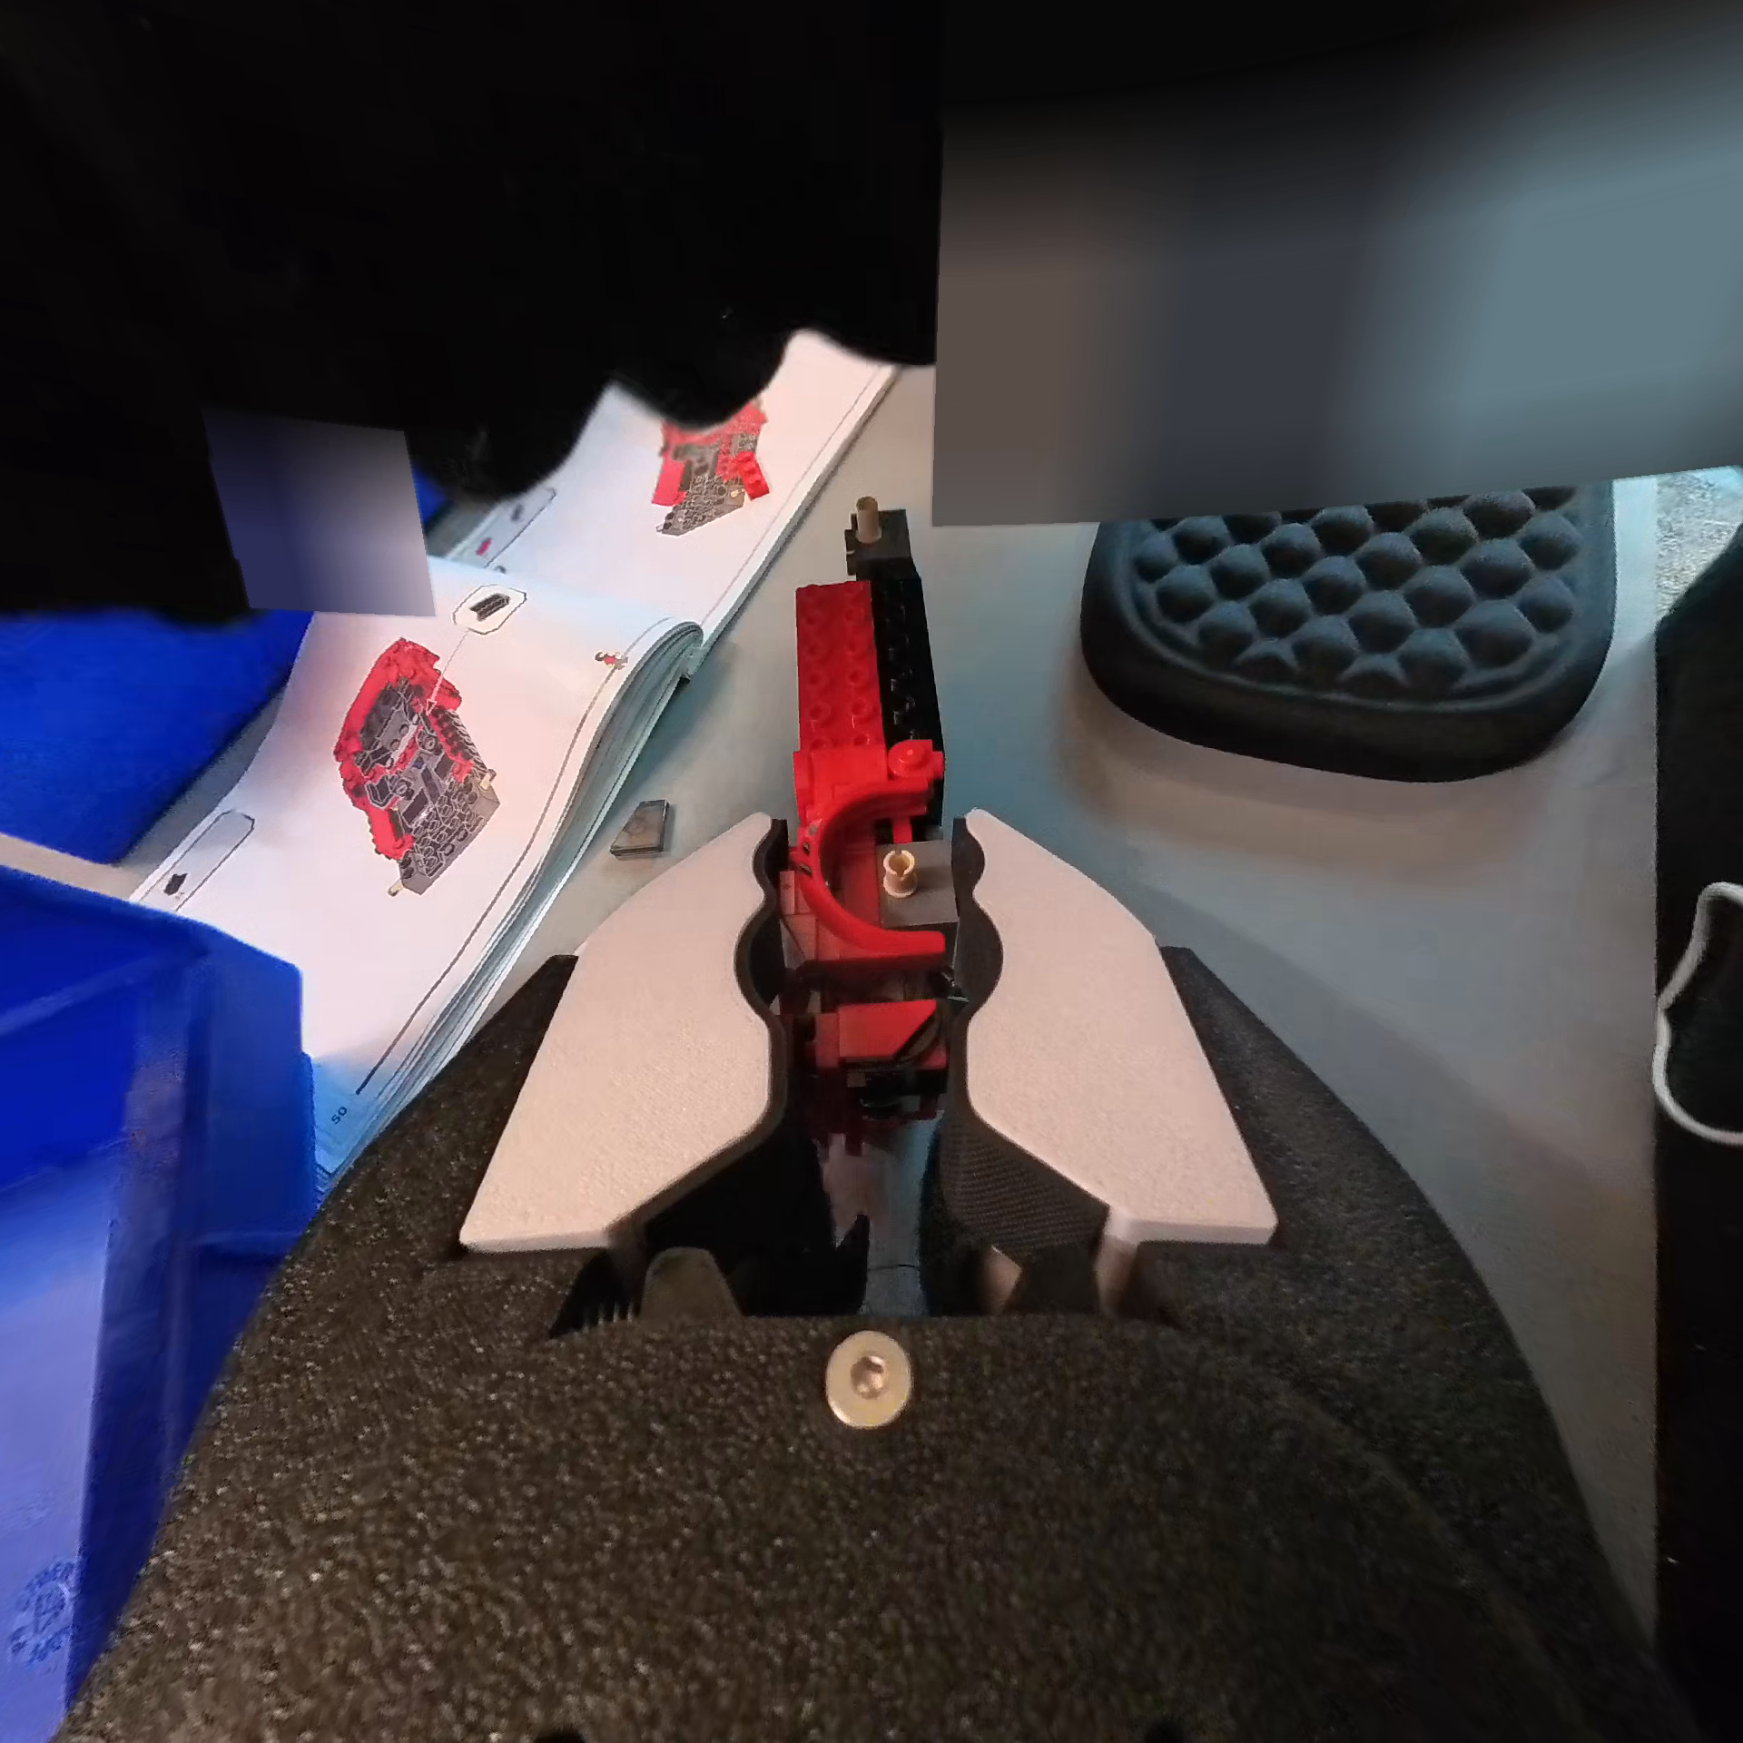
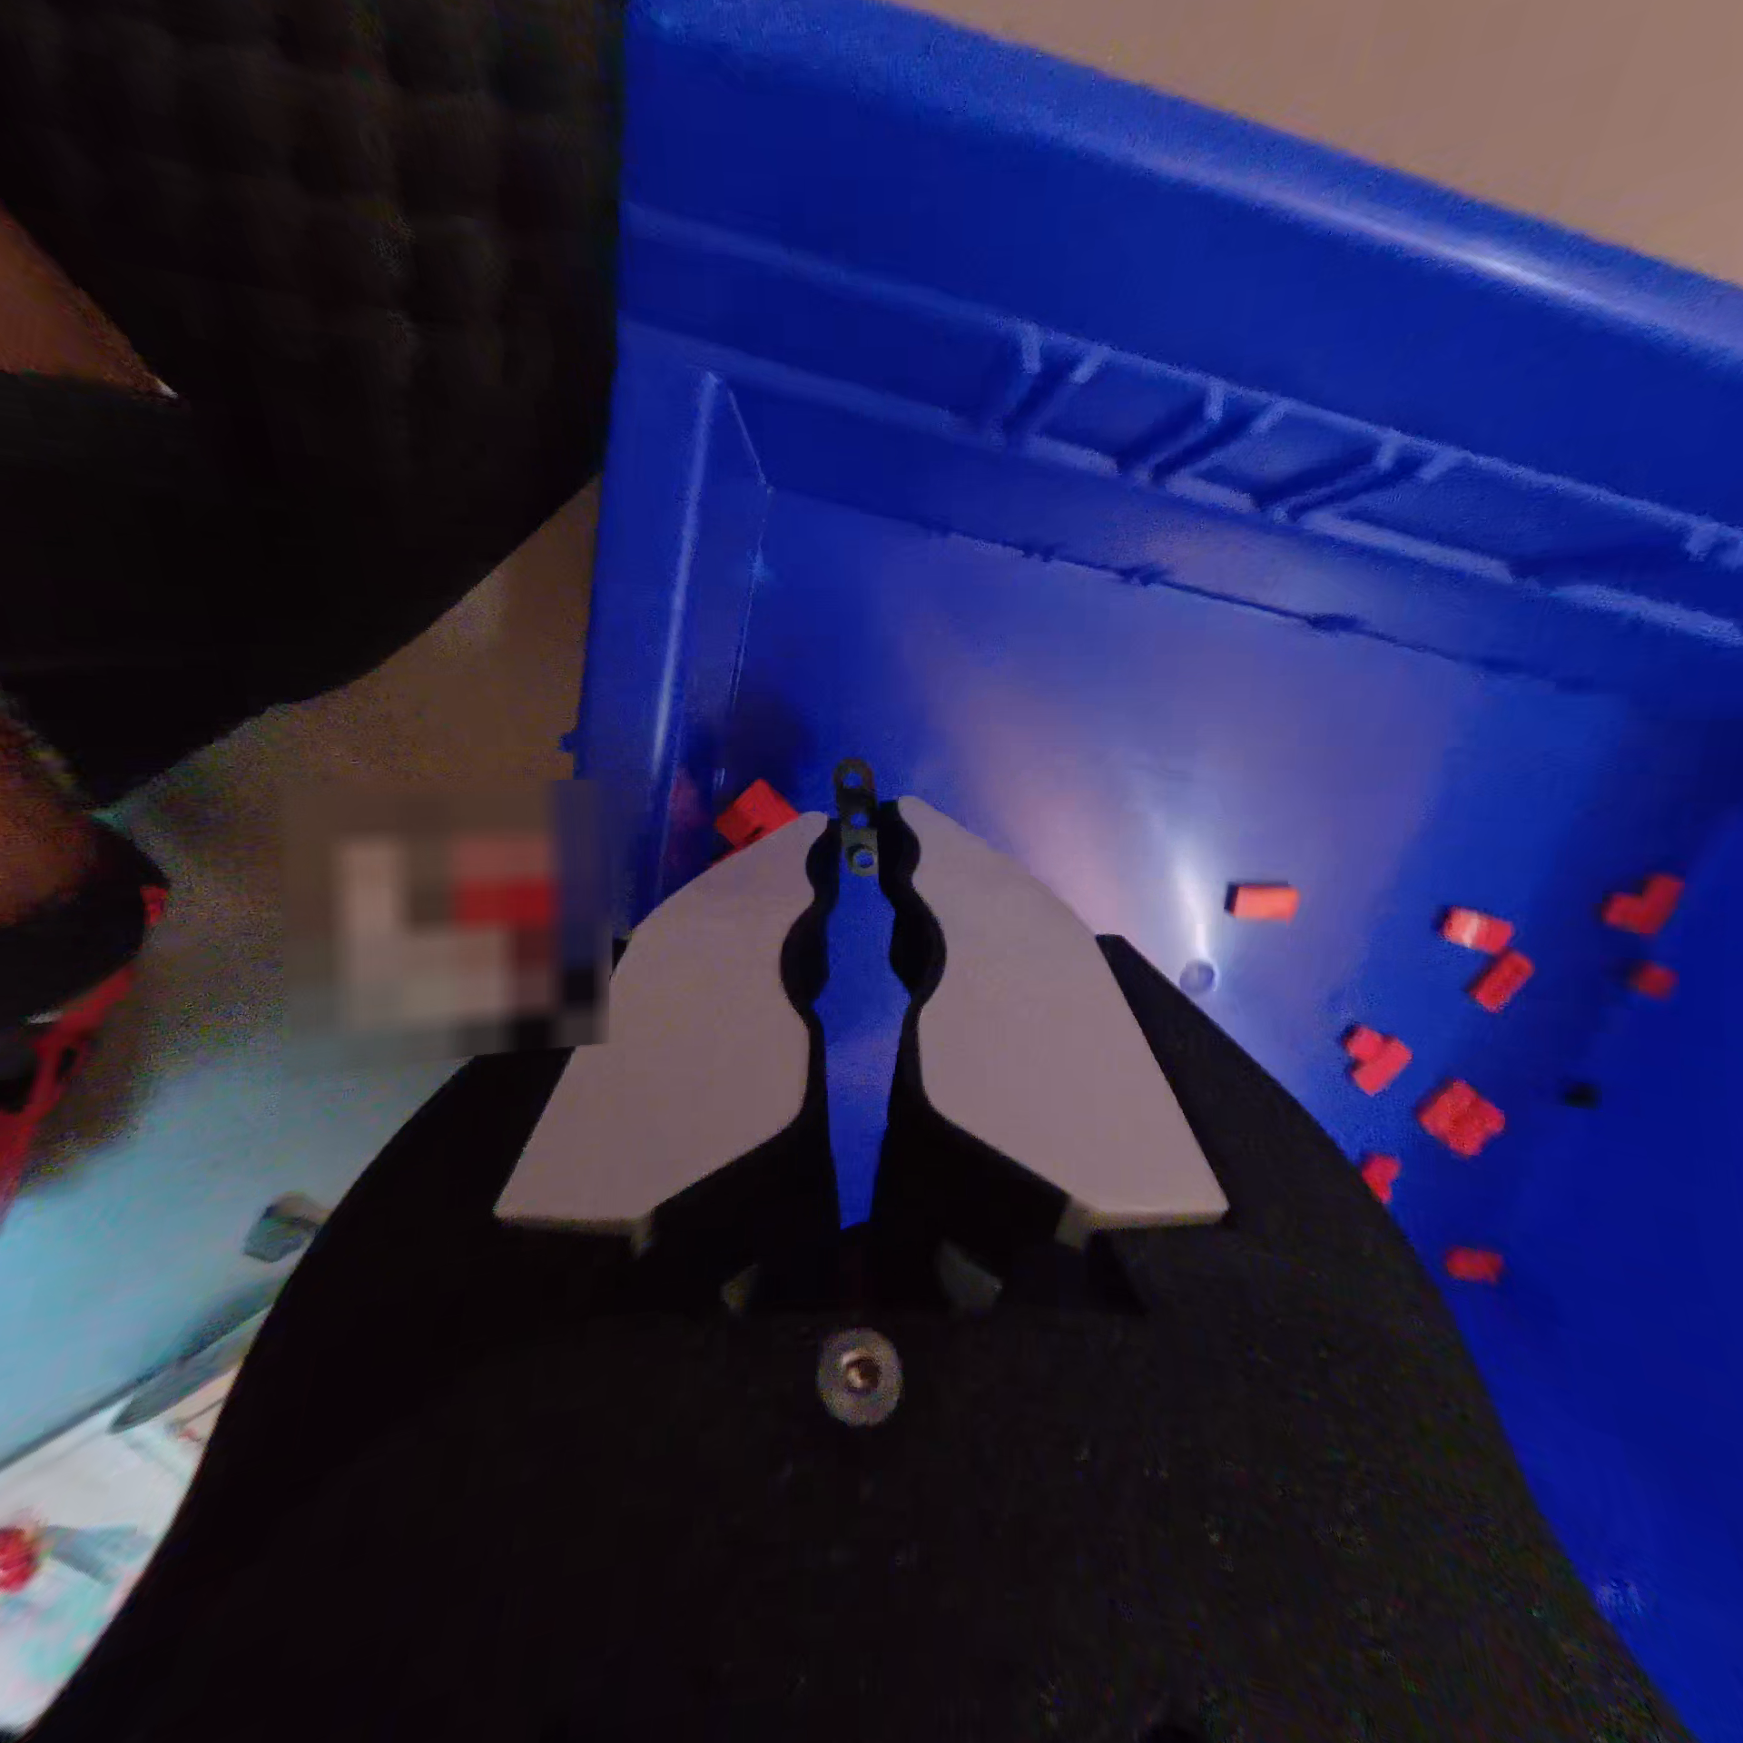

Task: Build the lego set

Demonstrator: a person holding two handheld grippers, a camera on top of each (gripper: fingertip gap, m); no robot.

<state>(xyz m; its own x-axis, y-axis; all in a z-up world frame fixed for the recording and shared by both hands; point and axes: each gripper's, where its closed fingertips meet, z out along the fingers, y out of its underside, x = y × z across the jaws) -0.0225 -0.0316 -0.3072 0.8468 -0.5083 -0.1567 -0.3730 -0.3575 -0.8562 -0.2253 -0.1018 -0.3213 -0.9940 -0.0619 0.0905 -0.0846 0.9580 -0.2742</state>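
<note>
The left hand-held gripper [image 1: 863, 905] pinches the red and black lego car body [image 1: 868, 745] above the desk [image 1: 1085, 849], its long side pointing straight away, while the right hand-held gripper [image 2: 860, 830] pinches a thin black piece [image 2: 854, 802] (still over the blue bin [image 2: 1132, 453]), likely headed for that body.
</note>
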